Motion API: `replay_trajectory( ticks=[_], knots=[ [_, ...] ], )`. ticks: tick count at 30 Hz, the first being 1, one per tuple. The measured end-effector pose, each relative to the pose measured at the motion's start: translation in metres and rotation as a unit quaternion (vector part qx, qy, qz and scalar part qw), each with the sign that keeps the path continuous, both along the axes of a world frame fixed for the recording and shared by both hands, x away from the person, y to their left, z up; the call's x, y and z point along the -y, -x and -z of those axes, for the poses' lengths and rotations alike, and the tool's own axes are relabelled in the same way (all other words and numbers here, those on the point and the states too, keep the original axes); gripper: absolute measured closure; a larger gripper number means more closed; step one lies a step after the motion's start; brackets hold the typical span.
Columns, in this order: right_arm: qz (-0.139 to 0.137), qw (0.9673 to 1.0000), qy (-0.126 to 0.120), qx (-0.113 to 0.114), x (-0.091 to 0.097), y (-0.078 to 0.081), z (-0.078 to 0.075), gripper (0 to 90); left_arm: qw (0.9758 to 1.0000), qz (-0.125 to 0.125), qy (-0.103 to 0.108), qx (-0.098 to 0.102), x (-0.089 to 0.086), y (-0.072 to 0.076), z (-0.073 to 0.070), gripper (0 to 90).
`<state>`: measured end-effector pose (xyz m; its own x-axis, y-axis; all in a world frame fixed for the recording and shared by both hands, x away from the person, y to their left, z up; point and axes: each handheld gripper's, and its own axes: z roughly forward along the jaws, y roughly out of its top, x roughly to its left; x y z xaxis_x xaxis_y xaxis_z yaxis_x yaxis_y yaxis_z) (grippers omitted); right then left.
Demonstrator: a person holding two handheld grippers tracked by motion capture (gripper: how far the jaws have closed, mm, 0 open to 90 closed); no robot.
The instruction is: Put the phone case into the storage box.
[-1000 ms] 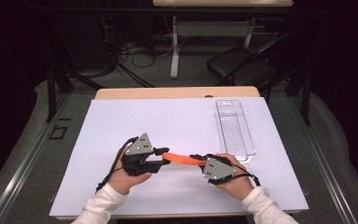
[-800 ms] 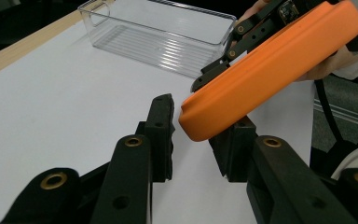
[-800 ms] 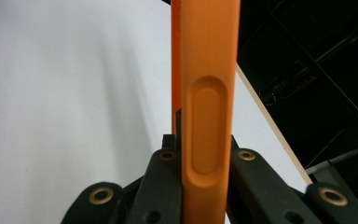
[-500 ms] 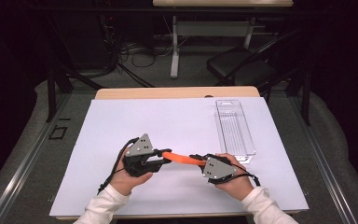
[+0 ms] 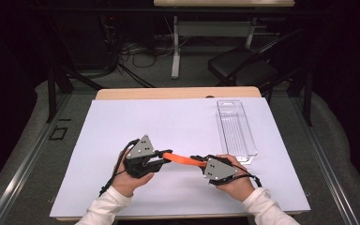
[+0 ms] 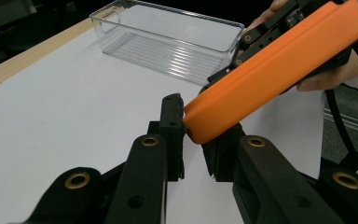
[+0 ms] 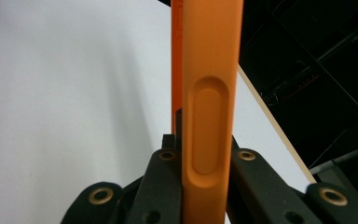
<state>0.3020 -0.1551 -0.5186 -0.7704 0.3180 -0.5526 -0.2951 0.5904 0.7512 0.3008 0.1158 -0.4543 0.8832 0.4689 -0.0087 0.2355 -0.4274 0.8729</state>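
Over on the left, the left gripper (image 5: 165,157) sits low over the white sheet covering the counter (image 5: 122,122), and its fingers (image 6: 172,122) have just been closing around the rounded tip of the long flat orange plastic bar (image 5: 183,160); one finger touches the bar's end, but I cannot tell whether both press on it. The bar spans the gap between the two hands, lifted off the sheet and slanting a little. At its right end, the right gripper (image 5: 201,160) pinches it firmly, fingers (image 7: 161,186) pressed against both faces beside an oval recess. Farther right and back, well apart from both hands, a clear plastic rectangular tray (image 5: 236,129) lies on the sheet, out of the way.
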Motion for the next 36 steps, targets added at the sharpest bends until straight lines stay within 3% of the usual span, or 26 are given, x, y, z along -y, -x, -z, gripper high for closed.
replay_trajectory(
  ticks=[26,36],
  knots=[
    [0.006,0.9998,0.006,0.017,-0.0017,0.0011,0.001,85.9,0.9999,-0.011,0.005,0.006,-0.0006,0.0009,0.0014,82.2],
    [0.011,0.9997,0.005,0.022,-0.0022,0.0016,0.0008,79.1,0.9998,-0.017,0.006,0.001,-0.0023,-0.0015,0.0026,82.3]
  ],
)
